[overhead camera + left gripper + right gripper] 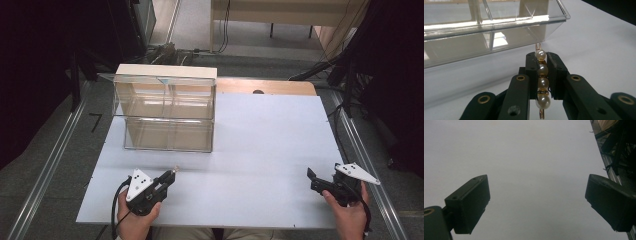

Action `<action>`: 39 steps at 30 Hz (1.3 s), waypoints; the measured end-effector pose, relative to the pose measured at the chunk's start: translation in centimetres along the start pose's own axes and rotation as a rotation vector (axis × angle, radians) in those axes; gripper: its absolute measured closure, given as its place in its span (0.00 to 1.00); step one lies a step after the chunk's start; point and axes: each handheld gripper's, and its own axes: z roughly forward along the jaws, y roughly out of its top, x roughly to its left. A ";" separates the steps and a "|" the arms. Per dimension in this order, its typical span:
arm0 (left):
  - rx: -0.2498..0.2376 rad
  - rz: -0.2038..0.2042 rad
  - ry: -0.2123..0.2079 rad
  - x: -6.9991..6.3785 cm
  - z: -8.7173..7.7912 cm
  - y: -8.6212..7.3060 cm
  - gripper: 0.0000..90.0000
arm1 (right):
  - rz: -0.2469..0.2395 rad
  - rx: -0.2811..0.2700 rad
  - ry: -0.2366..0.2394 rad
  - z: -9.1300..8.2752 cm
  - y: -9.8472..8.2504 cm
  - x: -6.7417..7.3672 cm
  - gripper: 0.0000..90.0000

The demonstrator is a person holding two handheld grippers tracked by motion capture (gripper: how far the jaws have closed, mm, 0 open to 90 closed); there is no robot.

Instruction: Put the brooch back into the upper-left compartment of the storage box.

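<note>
Left hand-held gripper [170,176], lower left of the high view, is clamped on a pearl clip [542,78]: a short row of pearls with gold spacers and gold wire loops at both ends. In the left gripper view the clip sits pinched between the two pads, its long axis running along the jaws, one loop poking out past the tips and the other hanging below the last pearl.

Clear box [165,112] stands in the upper left of the high view on the white counter [270,150], a divided acrylic case in two tiers. It lies straight ahead of the left gripper's tips, up-frame, apart from them with bare counter between. In the left gripper view its lower front edge [499,25] crosses the upper left of the frame, beyond the clip's leading loop.

Right hand-held gripper [312,179], lower right of the high view, has its jaws spread wide with nothing between them, over bare counter, well apart from the box.

Judgement: the left hand is the nearer one and carries the piece; the coming move looks like a forward carry to a compartment, clip leading end-first.
</note>
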 end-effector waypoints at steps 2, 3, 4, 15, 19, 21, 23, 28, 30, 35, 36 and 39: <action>-0.010 -0.008 0.004 0.1 -0.1 0.2 0.89 | 0.003 0.000 0.002 0.0 0.0 0.0 0.05; -0.015 -0.012 0.007 0.2 -0.2 0.3 0.89 | 0.002 0.000 0.001 0.0 0.0 0.0 0.05; -0.017 -0.014 0.007 0.3 -0.2 0.3 0.89 | 0.002 0.001 0.001 0.0 0.0 0.0 0.05; -0.065 -0.047 0.034 1.3 -1.0 1.3 0.89 | 0.002 0.000 -0.002 0.0 0.0 0.0 0.05; -0.072 -0.054 0.038 1.7 -1.2 1.6 0.89 | 0.006 0.002 -0.002 0.0 0.0 0.1 0.05; -0.078 -0.057 0.038 1.8 -1.2 1.7 0.89 | 0.007 0.002 -0.002 0.0 0.0 0.1 0.05; -0.083 -0.064 0.038 1.9 -1.4 1.9 0.89 | 0.009 0.005 -0.002 0.0 0.0 0.1 0.05; -0.112 -0.078 0.049 2.5 -1.9 2.6 0.89 | 0.008 0.005 -0.002 0.1 0.0 0.1 0.05; -0.117 -0.084 0.052 2.7 -2.0 2.7 0.89 | 0.007 0.006 -0.003 0.1 0.0 0.1 0.05; -0.130 -0.089 0.058 3.0 -2.3 3.1 0.89 | 0.006 0.006 -0.004 0.1 0.0 0.2 0.05; -0.130 -0.089 0.058 3.0 -2.3 3.1 0.89 | 0.005 0.005 -0.003 0.1 0.0 0.2 0.05; -0.136 -0.092 0.061 3.2 -2.5 3.3 0.89 | 0.004 0.006 -0.004 0.1 0.0 0.2 0.05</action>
